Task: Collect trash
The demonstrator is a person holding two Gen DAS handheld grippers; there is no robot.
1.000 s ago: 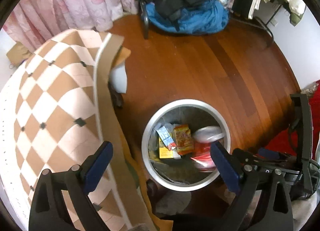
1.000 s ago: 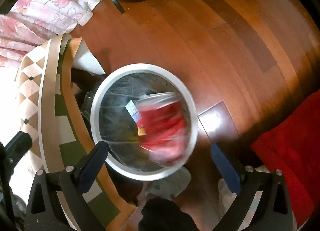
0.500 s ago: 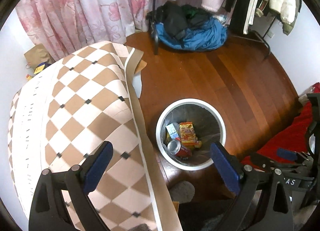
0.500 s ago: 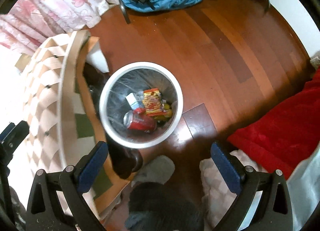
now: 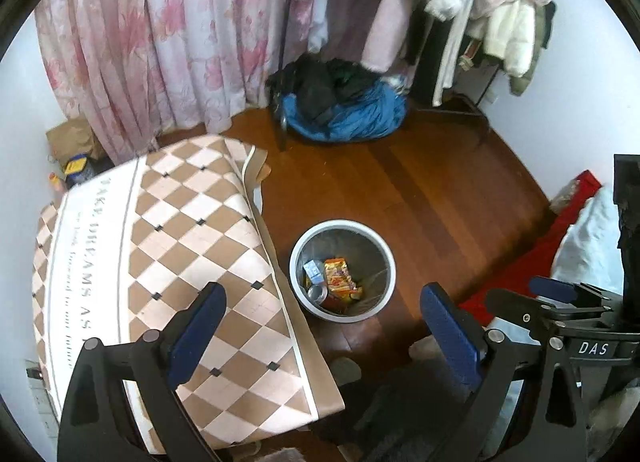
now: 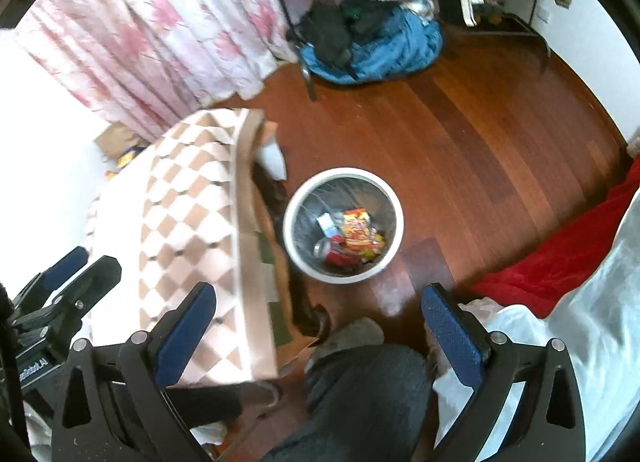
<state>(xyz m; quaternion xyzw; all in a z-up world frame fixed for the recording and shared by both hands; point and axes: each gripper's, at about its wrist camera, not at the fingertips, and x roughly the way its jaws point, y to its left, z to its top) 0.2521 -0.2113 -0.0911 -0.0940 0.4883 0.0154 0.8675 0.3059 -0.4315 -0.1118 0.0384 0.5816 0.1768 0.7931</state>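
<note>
A round white trash bin (image 5: 298,282) stands on the wooden floor beside the table; it also shows in the right wrist view (image 6: 396,230). Inside lie a red can (image 6: 338,254), an orange snack wrapper (image 6: 356,228) and a small blue-white packet (image 6: 328,224). The can (image 5: 318,293) and wrapper (image 5: 338,274) show in the left wrist view too. My left gripper (image 5: 326,332) is open and empty, high above the bin. My right gripper (image 6: 318,332) is open and empty, also high above it.
A table with a brown-and-cream checked cloth (image 5: 168,254) stands left of the bin. A blue and black clothes pile (image 5: 340,106) lies by the pink curtains (image 5: 160,46). A red blanket (image 6: 568,258) lies at right. A clothes rack (image 5: 472,30) stands behind.
The red can dropped from my right gripper into the bin. Both grippers have since risen far above the bin, so more of the room shows.
</note>
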